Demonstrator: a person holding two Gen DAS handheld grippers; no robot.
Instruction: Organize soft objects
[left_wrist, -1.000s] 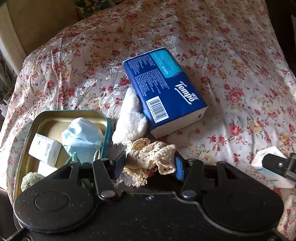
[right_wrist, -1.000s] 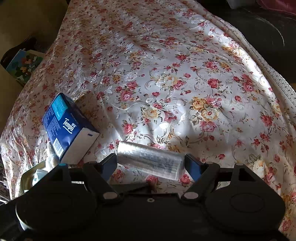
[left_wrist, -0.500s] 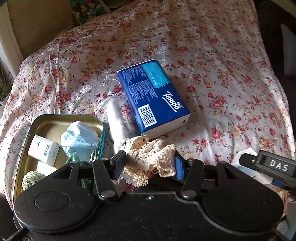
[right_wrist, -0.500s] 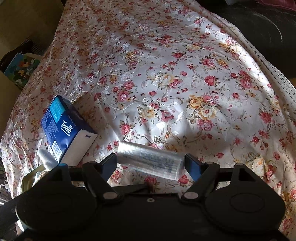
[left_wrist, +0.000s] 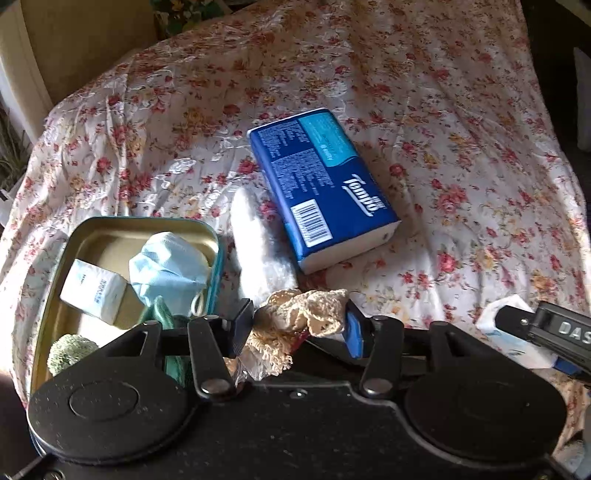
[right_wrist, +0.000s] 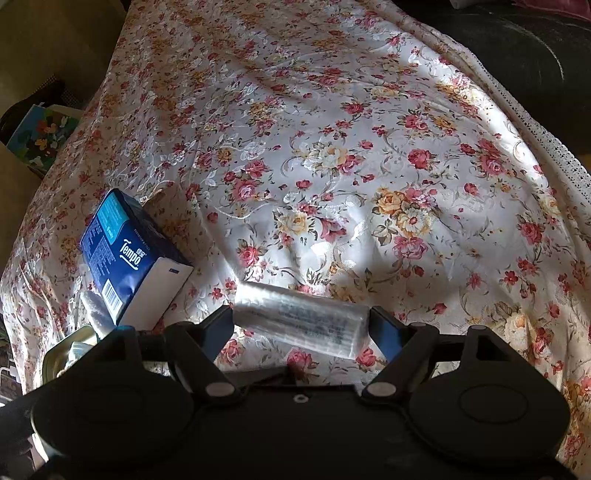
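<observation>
My left gripper (left_wrist: 297, 319) is shut on a cream crochet cloth (left_wrist: 314, 312), bunched between its fingers, and its jaws are closing a little tighter. It hovers at the near right corner of an open metal tin (left_wrist: 144, 221). The tin holds a blue face mask (left_wrist: 170, 266), a small white packet (left_wrist: 94, 290) and a green fuzzy item (left_wrist: 68, 352). My right gripper (right_wrist: 301, 325) is shut on a clear-wrapped pack (right_wrist: 301, 319), held crosswise just above the floral bedspread (right_wrist: 369, 166).
A blue Tempo tissue pack (left_wrist: 325, 188) lies on the spread beyond the tin, also seen as the Tempo pack (right_wrist: 125, 254) at the left. A white fluffy item (left_wrist: 258, 247) lies between it and the tin. A dark edge (right_wrist: 517, 55) borders the bed at the far right.
The left wrist view shifted slightly, and the right gripper's finger now shows further in at its right edge. Both grips are unchanged; the right wrist view barely differs.
</observation>
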